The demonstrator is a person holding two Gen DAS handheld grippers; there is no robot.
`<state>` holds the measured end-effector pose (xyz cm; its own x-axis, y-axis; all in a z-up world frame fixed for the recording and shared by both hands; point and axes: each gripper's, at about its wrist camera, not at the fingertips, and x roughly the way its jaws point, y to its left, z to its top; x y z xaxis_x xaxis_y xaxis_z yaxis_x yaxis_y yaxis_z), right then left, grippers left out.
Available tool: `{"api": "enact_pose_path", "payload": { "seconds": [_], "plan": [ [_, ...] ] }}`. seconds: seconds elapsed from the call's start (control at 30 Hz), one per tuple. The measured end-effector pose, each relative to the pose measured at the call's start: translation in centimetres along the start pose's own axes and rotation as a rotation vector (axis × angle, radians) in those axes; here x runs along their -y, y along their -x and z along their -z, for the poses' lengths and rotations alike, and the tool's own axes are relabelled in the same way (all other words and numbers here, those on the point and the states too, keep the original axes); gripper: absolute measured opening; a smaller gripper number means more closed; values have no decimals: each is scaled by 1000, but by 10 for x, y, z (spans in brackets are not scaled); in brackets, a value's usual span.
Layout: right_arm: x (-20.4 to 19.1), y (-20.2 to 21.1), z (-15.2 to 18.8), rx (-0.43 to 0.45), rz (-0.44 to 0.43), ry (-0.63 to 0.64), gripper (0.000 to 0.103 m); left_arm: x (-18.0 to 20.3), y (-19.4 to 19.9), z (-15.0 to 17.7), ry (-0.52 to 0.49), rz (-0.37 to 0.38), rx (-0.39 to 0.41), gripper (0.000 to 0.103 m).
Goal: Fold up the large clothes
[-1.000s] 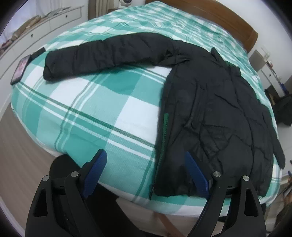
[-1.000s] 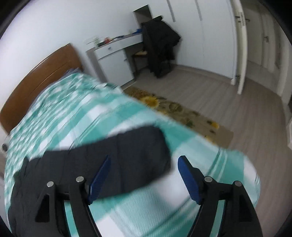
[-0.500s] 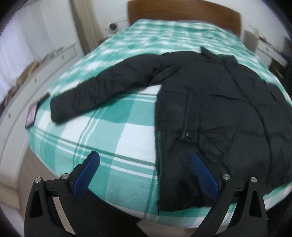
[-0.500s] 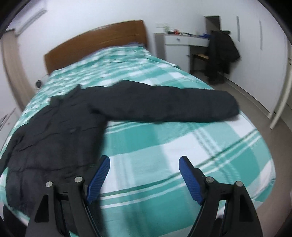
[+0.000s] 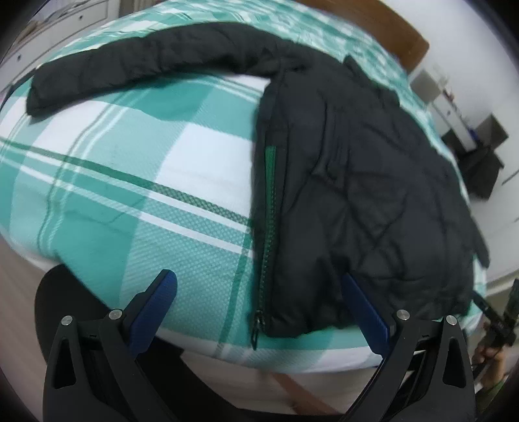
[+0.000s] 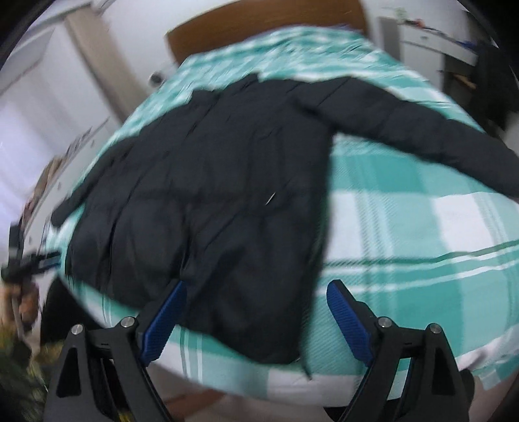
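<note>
Checked bedspread point(image 5: 136, 207) carries a black padded jacket point(image 5: 350, 194) at the bed's foot edge. Left gripper point(image 5: 259, 311) and right gripper point(image 6: 256, 321) hover there, jaws spread and just widened, each straddling a hem corner without contact.

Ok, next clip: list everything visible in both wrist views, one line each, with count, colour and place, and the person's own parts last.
jacket: one, black and quilted, spread flat on the bed, one sleeve stretched out to each side
zipper: one, green, along the jacket's front edge, seen in the left wrist view
bedspread: one, teal and white check, covering the bed under the jacket
headboard: one, brown wood, at the far end of the bed
desk: one, white, beside the headboard; blurred
dark garment: one, hanging near the desk
left tongs: blue pads, open, above the jacket's hem corner, holding nothing
right tongs: blue pads, open, jaws have just been opening, over the other hem corner, holding nothing
</note>
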<state>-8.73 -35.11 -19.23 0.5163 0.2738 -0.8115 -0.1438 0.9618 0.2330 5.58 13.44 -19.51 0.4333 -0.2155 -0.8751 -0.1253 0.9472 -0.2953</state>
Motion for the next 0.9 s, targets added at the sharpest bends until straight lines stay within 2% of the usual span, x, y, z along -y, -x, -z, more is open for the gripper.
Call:
{"api": "enact_pose_path", "payload": {
  "seconds": [0.1, 0.17, 0.23, 0.27, 0.3, 0.33, 0.37, 0.43, 0.47, 0.5, 0.6, 0.67, 0.8, 0.9],
  "plan": [
    [-6, -18, 5, -6, 33, 26, 91, 14, -17, 1, -37, 10, -29, 100],
    [1, -25, 4, -27, 61, -8, 91, 23, -24, 1, -72, -10, -30, 93],
    [7, -21, 7, -27, 54, -61, 91, 30, -27, 1, -100, -24, -32, 71],
    [10, -17, 9, -18, 45, -75, 91, 31, -26, 2, -99, 3, -34, 65],
    [12, -16, 10, -17, 43, -80, 91, 32, -26, 3, -95, 31, -39, 50],
    [15, -16, 13, -23, 36, -90, 91, 33, -28, 3, -92, 43, -47, 46],
    [17, -17, 15, -28, 17, -97, 91, 35, -29, 4, -93, 35, -46, 44],
    [20, -20, 16, -47, -31, -111, 89, 39, -31, 4, -104, 21, -47, 35],
    [20, -20, 16, -54, -63, -118, 75, 41, -31, 3, -107, 19, -49, 32],
    [21, -20, 15, -58, -89, -126, 46, 44, -30, 3, -111, 18, -48, 28],
    [20, -14, 12, -60, -113, -138, 27, 48, -25, 4, -130, 5, -41, 24],
    [13, -3, 14, -66, -84, -101, 26, 48, -23, 8, -139, -1, -44, 24],
    [13, 11, 26, -77, -74, -108, 24, 48, -17, 16, -161, -7, -60, 24],
    [18, 8, 27, -63, -57, -118, 27, 43, -15, 19, -177, -14, -57, 25]
  ]
}}
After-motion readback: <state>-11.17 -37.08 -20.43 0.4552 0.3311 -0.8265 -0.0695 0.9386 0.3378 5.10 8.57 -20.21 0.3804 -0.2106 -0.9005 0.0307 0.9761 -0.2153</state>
